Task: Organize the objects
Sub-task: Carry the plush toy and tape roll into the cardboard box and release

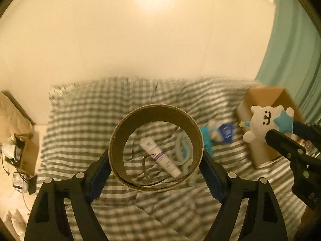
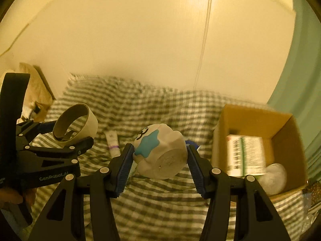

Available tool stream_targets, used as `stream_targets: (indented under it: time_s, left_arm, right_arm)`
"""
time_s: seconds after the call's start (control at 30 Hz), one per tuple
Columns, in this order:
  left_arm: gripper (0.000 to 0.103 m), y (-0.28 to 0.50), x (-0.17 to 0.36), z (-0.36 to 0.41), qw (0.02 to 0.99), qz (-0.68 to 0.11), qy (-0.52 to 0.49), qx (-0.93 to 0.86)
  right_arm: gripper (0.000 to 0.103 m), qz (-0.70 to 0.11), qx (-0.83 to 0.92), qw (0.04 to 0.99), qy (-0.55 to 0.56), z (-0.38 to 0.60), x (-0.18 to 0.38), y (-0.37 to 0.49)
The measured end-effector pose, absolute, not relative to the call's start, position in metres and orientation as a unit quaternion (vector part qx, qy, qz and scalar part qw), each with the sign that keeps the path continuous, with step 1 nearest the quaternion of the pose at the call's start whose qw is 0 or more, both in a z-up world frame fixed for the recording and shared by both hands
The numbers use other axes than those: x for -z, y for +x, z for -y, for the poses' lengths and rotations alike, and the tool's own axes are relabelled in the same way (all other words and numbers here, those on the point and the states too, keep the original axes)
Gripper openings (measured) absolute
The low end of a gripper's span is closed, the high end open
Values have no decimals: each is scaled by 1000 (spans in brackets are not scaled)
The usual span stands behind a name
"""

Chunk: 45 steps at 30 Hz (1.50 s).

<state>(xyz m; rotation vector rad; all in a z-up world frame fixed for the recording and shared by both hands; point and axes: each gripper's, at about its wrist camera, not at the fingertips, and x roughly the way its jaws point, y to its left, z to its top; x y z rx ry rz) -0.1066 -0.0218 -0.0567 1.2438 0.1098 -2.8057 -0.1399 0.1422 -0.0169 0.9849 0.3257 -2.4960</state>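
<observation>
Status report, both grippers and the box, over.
Left gripper shut on cardboard ring. Right gripper shut on white plush toy. Cardboard box open on the right, partly filled. Nothing in the way.

The left gripper (image 1: 156,158) is pointing steeply downward, its two black arms spreading wide and its blue pads (image 1: 99,172) pressing on the outer sides of a cardboard tape ring (image 1: 156,146), which it is holding clear of the bed. The right gripper (image 2: 159,156) is angling downward as well, its jaws standing about half apart and clamping a white plush toy (image 2: 160,154) between the blue pads (image 2: 125,164), base toward the camera. In the right wrist view the left gripper is sitting off to the left, with part of a hand (image 2: 12,197) gripping its handle at the lower left edge
</observation>
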Motion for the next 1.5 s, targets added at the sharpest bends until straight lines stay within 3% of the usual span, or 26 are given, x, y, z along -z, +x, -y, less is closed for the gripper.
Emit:
stream_targets:
  time_s: [0.37,0.7,1.5]
  left_arm:
    - [85,-52,-60,-52,-5,-16,294,956]
    - [85,-81,-87,-144,-58,21,275,959]
    - [85,-217,46,-240,-67,58,381,921]
  right_arm:
    - [54,-119,938,202,256,-217,-111,-80]
    - [54,-131,952,178,212,-275,-168,-107]
    - [54,-85,929,139,332,-349,-33,-265]
